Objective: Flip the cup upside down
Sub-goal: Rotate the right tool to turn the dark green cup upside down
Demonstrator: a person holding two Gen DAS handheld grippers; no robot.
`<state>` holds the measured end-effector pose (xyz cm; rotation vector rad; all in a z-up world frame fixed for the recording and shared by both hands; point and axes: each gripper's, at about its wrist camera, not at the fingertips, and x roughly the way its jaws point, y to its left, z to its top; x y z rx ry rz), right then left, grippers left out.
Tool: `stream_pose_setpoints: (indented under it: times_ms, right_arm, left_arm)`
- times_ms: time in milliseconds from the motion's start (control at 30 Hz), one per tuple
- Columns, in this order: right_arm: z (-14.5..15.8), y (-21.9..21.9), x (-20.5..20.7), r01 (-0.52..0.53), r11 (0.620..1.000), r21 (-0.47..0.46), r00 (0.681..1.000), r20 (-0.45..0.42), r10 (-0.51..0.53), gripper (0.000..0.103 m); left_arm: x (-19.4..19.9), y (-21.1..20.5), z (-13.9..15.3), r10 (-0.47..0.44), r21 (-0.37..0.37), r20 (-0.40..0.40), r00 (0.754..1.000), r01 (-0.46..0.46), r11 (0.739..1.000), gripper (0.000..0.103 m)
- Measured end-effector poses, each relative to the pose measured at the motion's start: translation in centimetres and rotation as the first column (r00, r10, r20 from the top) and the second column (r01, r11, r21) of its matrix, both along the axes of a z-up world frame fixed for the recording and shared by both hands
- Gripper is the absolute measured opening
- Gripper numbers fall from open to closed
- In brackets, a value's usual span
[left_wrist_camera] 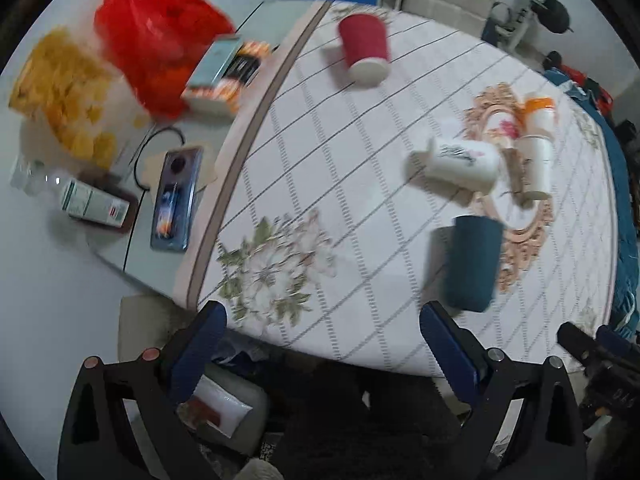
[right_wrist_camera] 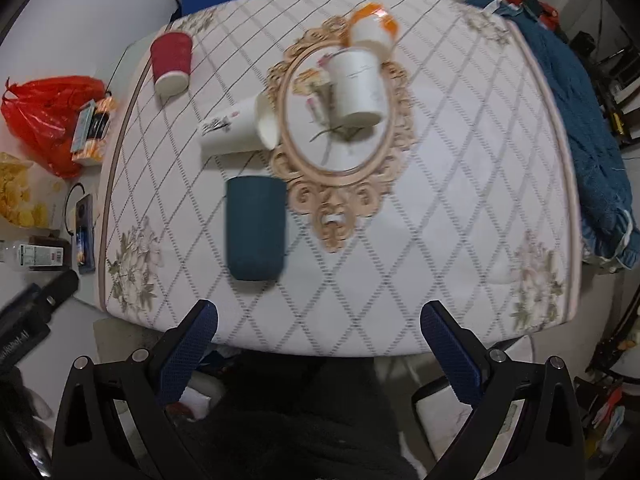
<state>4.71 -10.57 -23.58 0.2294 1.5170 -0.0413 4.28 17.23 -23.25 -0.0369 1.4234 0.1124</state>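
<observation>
Even, soft indoor light; both fisheye views motion-blurred, edges curved and vignetted.

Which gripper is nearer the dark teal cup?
Probably the left gripper: the teal cup sits just beyond its right finger. The right gripper hangs back, cup ahead-left.

Five cups were on the quilted tablecloth (right_wrist_camera: 440,208): one red paper cup (right_wrist_camera: 171,62) at ten o'clock, one dark teal cup (right_wrist_camera: 255,228) near centre, two white paper cups (right_wrist_camera: 358,86) (right_wrist_camera: 236,128), and one orange-and-white cup (right_wrist_camera: 374,26) at twelve. One red plastic bag (right_wrist_camera: 44,116) lay at nine o'clock.
</observation>
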Motion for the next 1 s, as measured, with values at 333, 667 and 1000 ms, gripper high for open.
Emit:
stream_pose_setpoints:
  times_ms: [333, 667, 1000]
  right_arm:
    - [-2.8, 7.0, 1.9, -0.118, 0.992, -0.033, 0.992, -0.059, 0.116, 0.103]
    - [-1.5, 14.5, 3.2, -0.754, 0.498, -0.427, 0.583, -0.087, 0.808, 0.103]
    - [-8.7, 14.7, -3.4, -0.483, -0.752, -0.448, -0.498, -0.566, 0.657, 0.102]
  left_arm:
    - [-1.1, 4.7, -3.7, 0.084, -0.007, -0.06, 0.995, -0.084, 0.996, 0.099]
    - [0.2, 5.7, -6.8, 0.142, -0.046, -0.103, 0.985, -0.147, 0.988, 0.099]
    - [1.7, 3.0, -11.3, 0.108, -0.083, -0.191, 0.976, -0.125, 0.989, 0.099]
